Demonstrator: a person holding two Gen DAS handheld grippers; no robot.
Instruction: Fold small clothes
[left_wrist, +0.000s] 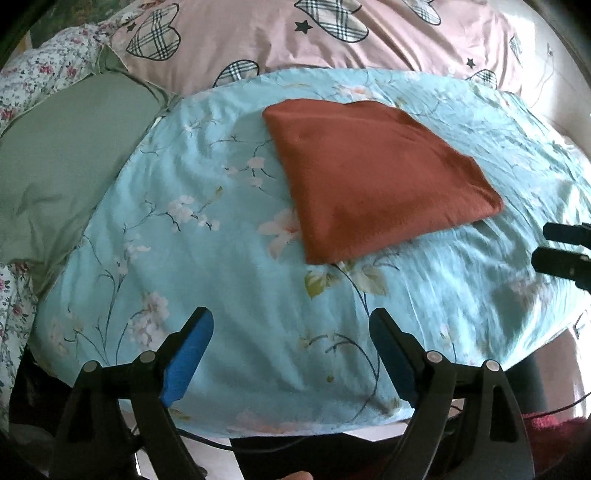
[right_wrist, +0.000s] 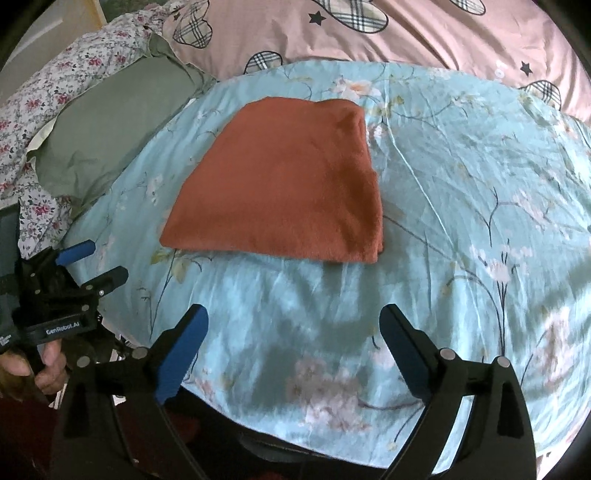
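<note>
A rust-orange cloth (left_wrist: 376, 173) lies folded into a flat pad on the light blue floral sheet (left_wrist: 221, 258); the right wrist view shows the same cloth (right_wrist: 288, 184) ahead of the fingers. My left gripper (left_wrist: 291, 325) hangs open above the sheet, short of the cloth's near edge, with nothing between its blue pads. My right gripper (right_wrist: 293, 321) is open too, over bare sheet in front of the cloth, empty. The right gripper's tips (left_wrist: 561, 247) show at the right edge of the left wrist view. The left gripper (right_wrist: 96, 264) appears at the left of the right wrist view, held by a hand (right_wrist: 44, 365).
A green pillow (left_wrist: 70, 166) lies left of the blue sheet, with flowered bedding (left_wrist: 44, 66) behind it. A pink cover with plaid hearts (left_wrist: 332, 33) runs along the back. The sheet's near edge (left_wrist: 295, 428) drops off just below the left gripper.
</note>
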